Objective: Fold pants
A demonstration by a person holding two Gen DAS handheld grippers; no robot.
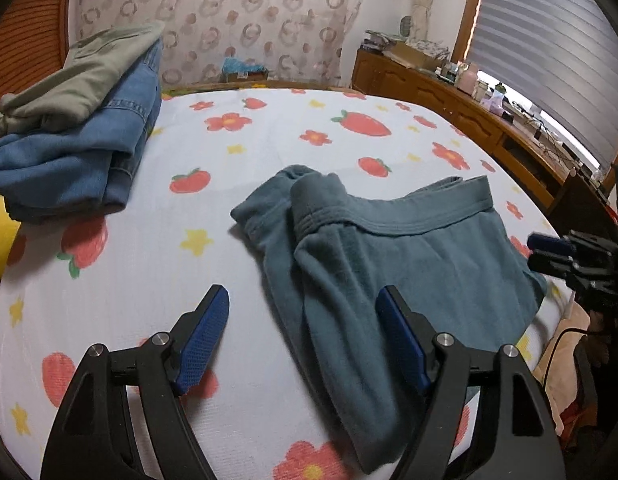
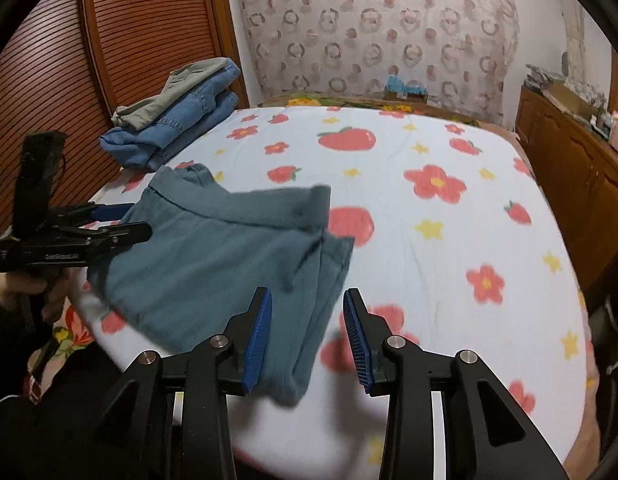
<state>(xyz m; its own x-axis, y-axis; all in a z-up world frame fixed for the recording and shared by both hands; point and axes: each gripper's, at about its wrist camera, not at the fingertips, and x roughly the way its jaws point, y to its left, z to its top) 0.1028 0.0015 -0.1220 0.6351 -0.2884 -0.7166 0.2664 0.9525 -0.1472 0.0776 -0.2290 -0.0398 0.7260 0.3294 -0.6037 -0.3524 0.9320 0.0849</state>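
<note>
The grey-blue pants [image 1: 397, 264] lie folded on the strawberry-print bed sheet [image 1: 141, 280], waistband toward the far side. My left gripper [image 1: 305, 312] is open wide just above the folded leg end, its pads [image 1: 207, 332] clear of the cloth. In the right wrist view the pants [image 2: 213, 256] sit at the bed's near left corner. My right gripper [image 2: 307, 324] is open, with the pants' near edge lying between its pads [image 2: 259, 336] untouched. The left gripper [image 2: 129, 222] shows at the pants' left edge, and the right gripper [image 1: 539, 250] at their right edge.
Folded blue jeans with an olive garment on top [image 1: 77, 148] are stacked at the bed's far left corner [image 2: 177, 128]. A wooden cabinet [image 1: 449, 100] with clutter runs along the right. A slatted wooden door [image 2: 69, 60] stands to the left. A hand [image 2: 13, 288] holds the left gripper.
</note>
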